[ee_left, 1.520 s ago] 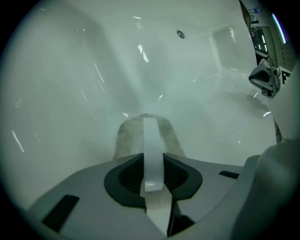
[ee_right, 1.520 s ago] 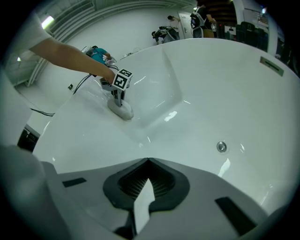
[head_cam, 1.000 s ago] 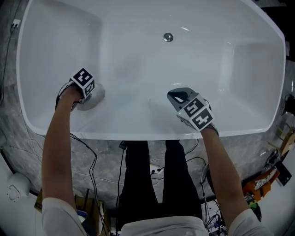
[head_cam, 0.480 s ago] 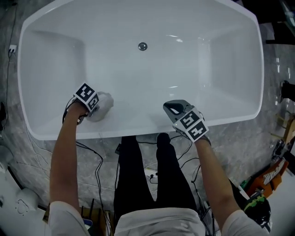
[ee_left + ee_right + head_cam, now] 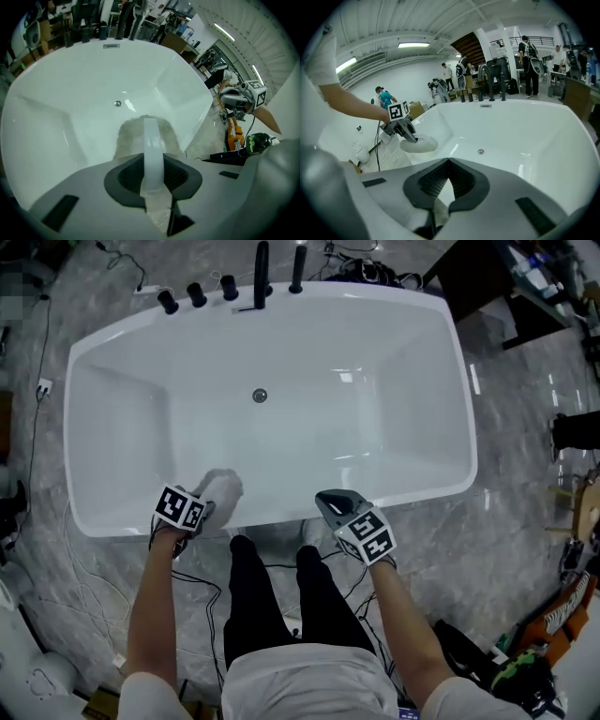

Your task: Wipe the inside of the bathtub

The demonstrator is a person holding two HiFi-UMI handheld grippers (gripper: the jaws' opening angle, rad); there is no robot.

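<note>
Gripping the fluffy pad (image 5: 222, 487) by its strap with the left gripper (image 5: 206, 506), right at the near rim of the bathtub (image 5: 375, 418). Holding the right gripper (image 5: 335, 502) closed on nothing, beside that same rim. Best to lower the pad onto the inside wall, press flat, and rub in long rows toward the bathtub's middle (corners too).

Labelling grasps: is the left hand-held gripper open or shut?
Shut. In its own view the left hand-held gripper clamps the white strap of the fluffy wiping pad, which sits at the near wall of the bathtub.
</note>
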